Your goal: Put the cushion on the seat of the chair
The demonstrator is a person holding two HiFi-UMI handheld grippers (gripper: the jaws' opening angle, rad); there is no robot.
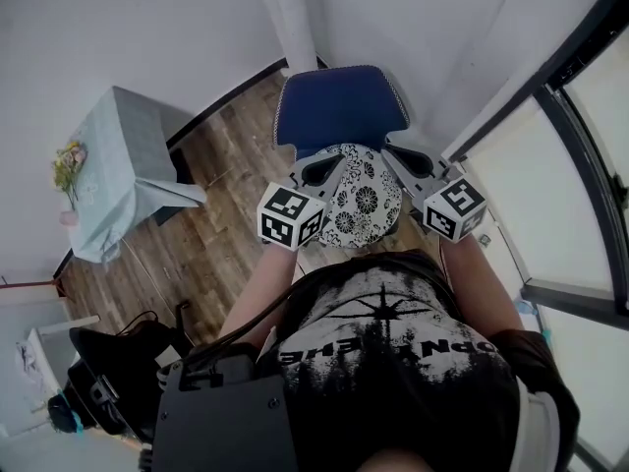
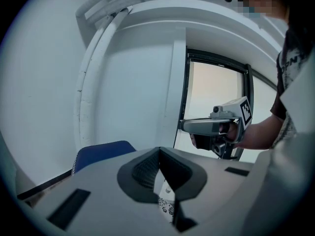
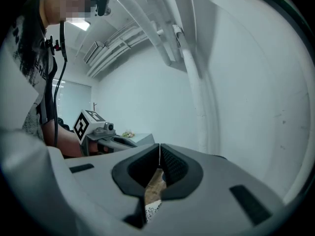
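A white cushion (image 1: pixel 361 203) with a black flower print hangs between my two grippers, in front of the blue chair (image 1: pixel 339 106). My left gripper (image 1: pixel 332 163) is shut on the cushion's left edge. My right gripper (image 1: pixel 395 157) is shut on its right edge. In the left gripper view the jaws (image 2: pixel 160 154) pinch white cloth, and a printed bit of the cushion (image 2: pixel 167 208) shows below them. The chair's blue back (image 2: pixel 101 154) lies behind. In the right gripper view the jaws (image 3: pixel 160 154) meet on a thin cloth edge, with printed cushion (image 3: pixel 151 210) below.
A table under a pale cloth (image 1: pixel 128 165) with flowers (image 1: pixel 69 165) stands at the left. Black gear (image 1: pixel 108 372) lies on the wooden floor at lower left. A white pipe (image 1: pixel 292 18) runs up the corner behind the chair. A window frame (image 1: pixel 575 155) runs along the right.
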